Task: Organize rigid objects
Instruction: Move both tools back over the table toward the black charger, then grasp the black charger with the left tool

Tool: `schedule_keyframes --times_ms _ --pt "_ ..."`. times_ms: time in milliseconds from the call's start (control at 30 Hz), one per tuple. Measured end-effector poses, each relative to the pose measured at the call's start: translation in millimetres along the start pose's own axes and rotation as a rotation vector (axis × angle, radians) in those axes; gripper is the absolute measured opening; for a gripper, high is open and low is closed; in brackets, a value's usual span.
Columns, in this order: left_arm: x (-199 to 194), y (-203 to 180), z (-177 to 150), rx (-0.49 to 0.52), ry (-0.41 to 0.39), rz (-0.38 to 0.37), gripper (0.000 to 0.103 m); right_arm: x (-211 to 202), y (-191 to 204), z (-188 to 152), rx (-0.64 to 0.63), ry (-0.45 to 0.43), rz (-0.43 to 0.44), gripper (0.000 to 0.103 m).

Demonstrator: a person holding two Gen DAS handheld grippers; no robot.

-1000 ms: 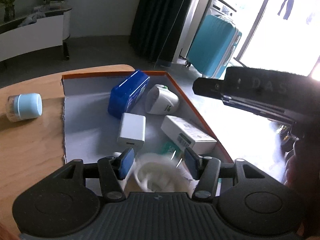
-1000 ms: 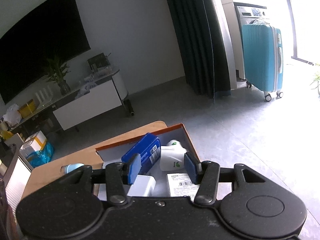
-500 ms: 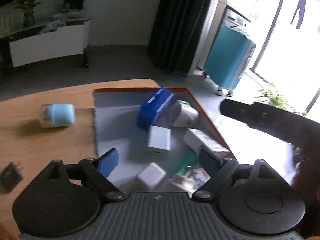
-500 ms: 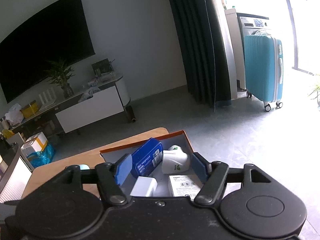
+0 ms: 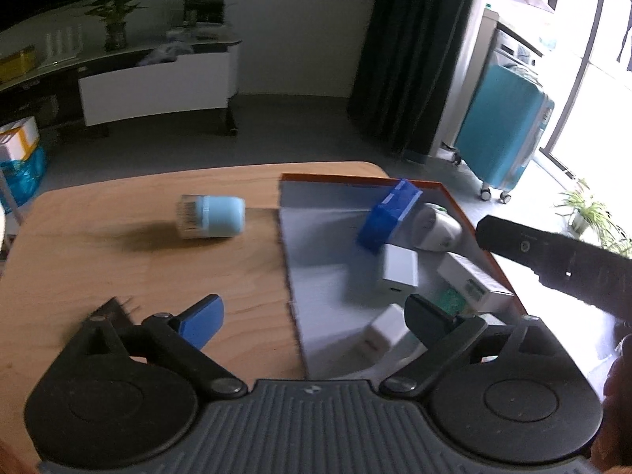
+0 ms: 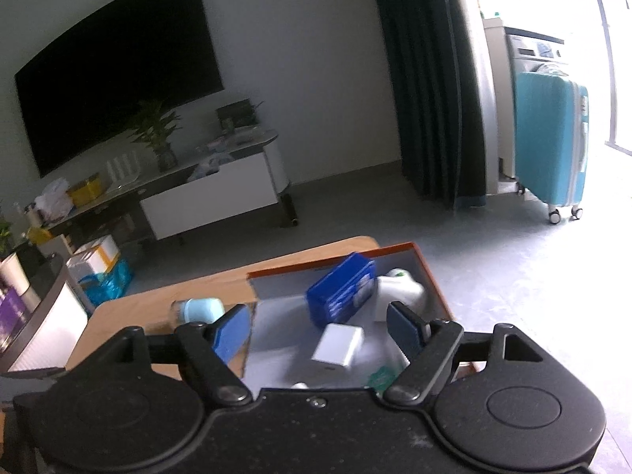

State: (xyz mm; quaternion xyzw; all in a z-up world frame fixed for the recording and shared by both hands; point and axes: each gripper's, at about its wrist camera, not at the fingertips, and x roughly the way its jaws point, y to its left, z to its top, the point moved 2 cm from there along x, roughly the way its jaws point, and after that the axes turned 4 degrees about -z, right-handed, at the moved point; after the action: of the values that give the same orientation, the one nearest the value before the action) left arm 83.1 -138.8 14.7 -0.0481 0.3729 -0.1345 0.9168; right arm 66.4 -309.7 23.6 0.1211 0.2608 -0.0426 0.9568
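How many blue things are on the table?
2. The dark blue box leans inside the orange-edged tray, at its far end. The light blue jar lies on its side on the bare wood beside the tray. Others may be hidden.

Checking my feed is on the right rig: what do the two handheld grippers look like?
Both match: the left gripper and right gripper each have a black body with two round discs, black linkage arms on silver pivot screws, and blue pads on the fingers. The left's centre plate is ribbed grey. The black bar at the left view's right edge is probably the right gripper's side.
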Motion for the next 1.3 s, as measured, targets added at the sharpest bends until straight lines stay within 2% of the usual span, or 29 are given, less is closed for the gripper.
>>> schedule_keyframes --times_ms 467,700,800,933,1100,1300 --pt "-25.6 55.9 -18.2 -0.106 -0.045 0.071 0.101 11.9 57.4 -19.2 -0.081 0.06 0.077 0.09" --pt "-34.2 89.8 -39.0 -0.158 -0.097 0.161 0.102 15.5 74.6 -30.6 -0.109 0.088 0.11 0.09" --pt "-30.2 108.2 -48.0 -0.195 -0.081 0.207 0.102 16.8 78.6 -35.3 -0.117 0.101 0.12 0.09" --pt "-23.0 126.7 -53.9 -0.233 -0.065 0.225 0.102 18.1 82.0 -38.7 -0.122 0.111 0.129 0.09" --pt "-13.7 132.8 -52.6 -0.23 -0.062 0.238 0.102 18.9 83.9 -38.8 -0.125 0.113 0.138 0.09" --pt "2.3 136.6 -48.4 -0.304 -0.076 0.282 0.102 21.6 83.9 -39.1 -0.126 0.119 0.148 0.09"
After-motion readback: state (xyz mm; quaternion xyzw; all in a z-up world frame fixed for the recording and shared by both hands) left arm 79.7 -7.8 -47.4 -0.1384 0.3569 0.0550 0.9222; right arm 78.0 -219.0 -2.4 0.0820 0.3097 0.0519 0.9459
